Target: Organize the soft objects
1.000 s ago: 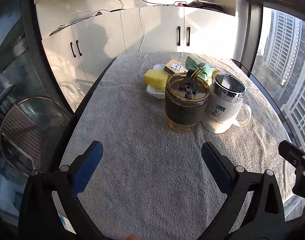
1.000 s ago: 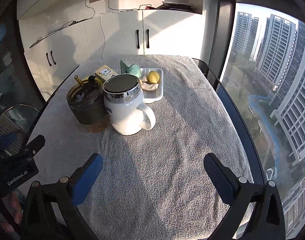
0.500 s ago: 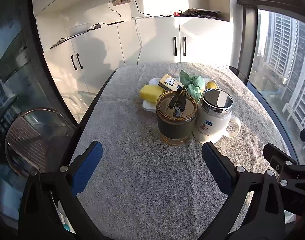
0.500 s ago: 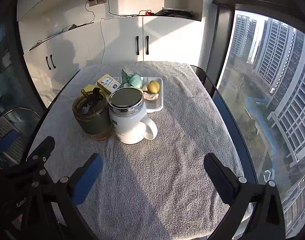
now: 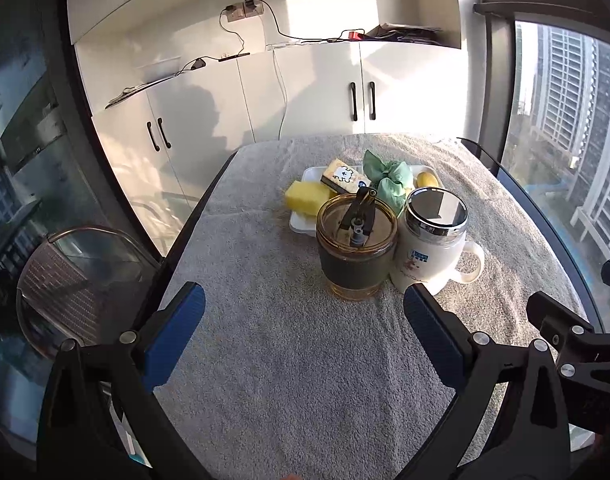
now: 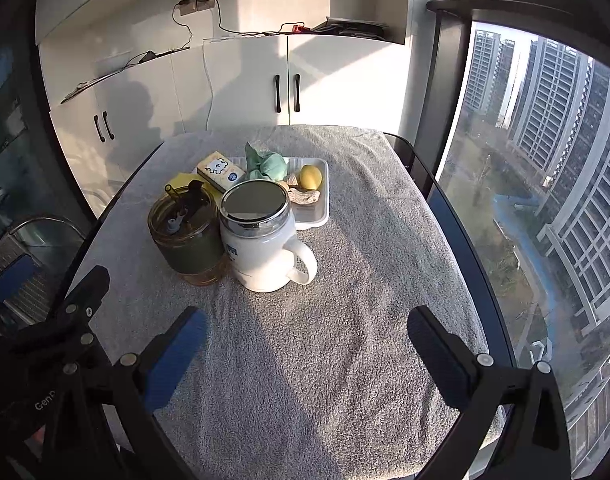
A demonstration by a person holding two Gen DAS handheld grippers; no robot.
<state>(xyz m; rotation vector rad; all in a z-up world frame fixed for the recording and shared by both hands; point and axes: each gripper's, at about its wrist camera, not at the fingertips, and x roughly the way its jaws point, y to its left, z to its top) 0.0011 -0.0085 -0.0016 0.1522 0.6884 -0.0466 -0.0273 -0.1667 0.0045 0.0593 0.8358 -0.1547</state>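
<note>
Ahead, the yellow sponge (image 5: 303, 197), green cloth (image 5: 389, 176) and printed sponge (image 5: 345, 176) sit in the white tray (image 6: 320, 216) behind my amber tumbler (image 5: 357, 248) and white mug (image 5: 432, 240), while my left gripper (image 5: 301, 334) and right gripper (image 6: 305, 344) hover wide apart, empty.

A grey towel (image 6: 345, 280) covers the tabletop (image 6: 461, 216), and on it stand two cups touching side by side — an amber glass cup (image 5: 357, 248) with a dark sleeve and a lid, and a white mug (image 5: 433, 248) with a shiny metal lid, its handle turned toward the window (image 6: 545, 160). Behind the tabletop runs a row of white cabinets (image 5: 305, 96) with black handles, cables (image 5: 281, 64) hanging down from a wall socket above them. A chair (image 5: 77, 276) with a curved metal frame stands off the left edge, and tall apartment blocks show through the glass on the right.
</note>
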